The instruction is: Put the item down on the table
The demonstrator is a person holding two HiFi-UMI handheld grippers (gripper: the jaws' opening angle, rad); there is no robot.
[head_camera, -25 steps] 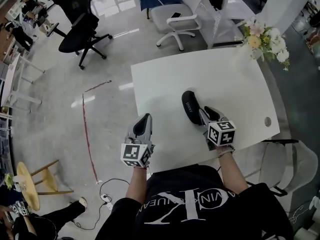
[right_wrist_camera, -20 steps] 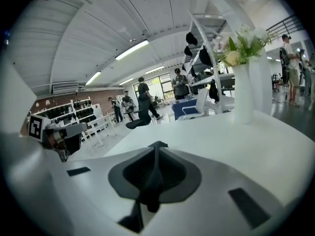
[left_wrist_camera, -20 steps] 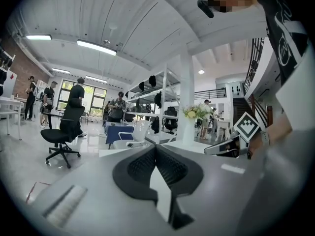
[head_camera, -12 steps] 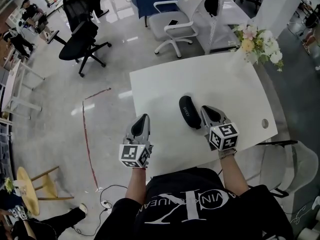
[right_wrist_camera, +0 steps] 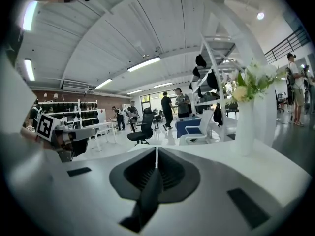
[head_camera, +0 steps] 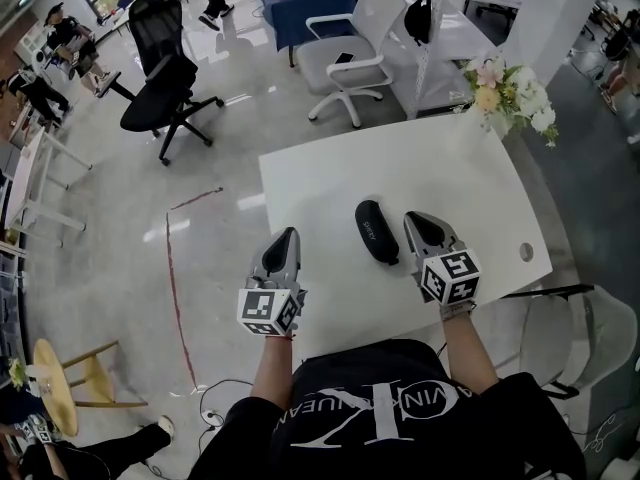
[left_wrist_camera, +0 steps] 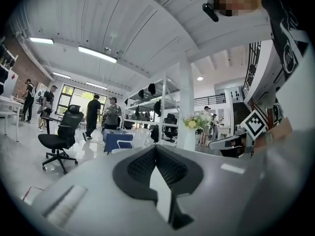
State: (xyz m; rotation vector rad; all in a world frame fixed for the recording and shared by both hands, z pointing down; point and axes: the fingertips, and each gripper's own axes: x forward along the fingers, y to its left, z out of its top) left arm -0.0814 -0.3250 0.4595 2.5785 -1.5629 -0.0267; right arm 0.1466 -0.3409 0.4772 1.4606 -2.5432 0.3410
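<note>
Jaws of the right gripper [head_camera: 420,220] are pressed fully together with nothing between them. A second ago they stood apart around the near end of the black case [head_camera: 377,232]; since then they have drawn clear of it and closed. The case lies flat on the white table [head_camera: 470,168], just to the left of the right gripper in the head view, with a narrow strip of bare tabletop between them. The left gripper [head_camera: 288,235] is also closed and empty. It is held at the table's near left edge, well apart from the case, much as before.

Only the head view shows the case, and only it shows both grippers whole. The right gripper view looks along its closed jaws across the tabletop to a white vase of flowers [right_wrist_camera: 248,97] at the right. It also catches the left marker cube [right_wrist_camera: 45,125] at its left edge. The left gripper view shows its pads meeting at the tips and the right marker cube [left_wrist_camera: 256,123] at its right edge. A black office chair [left_wrist_camera: 61,136] stands on the glossy floor beyond. People stand far back in the room.
</note>
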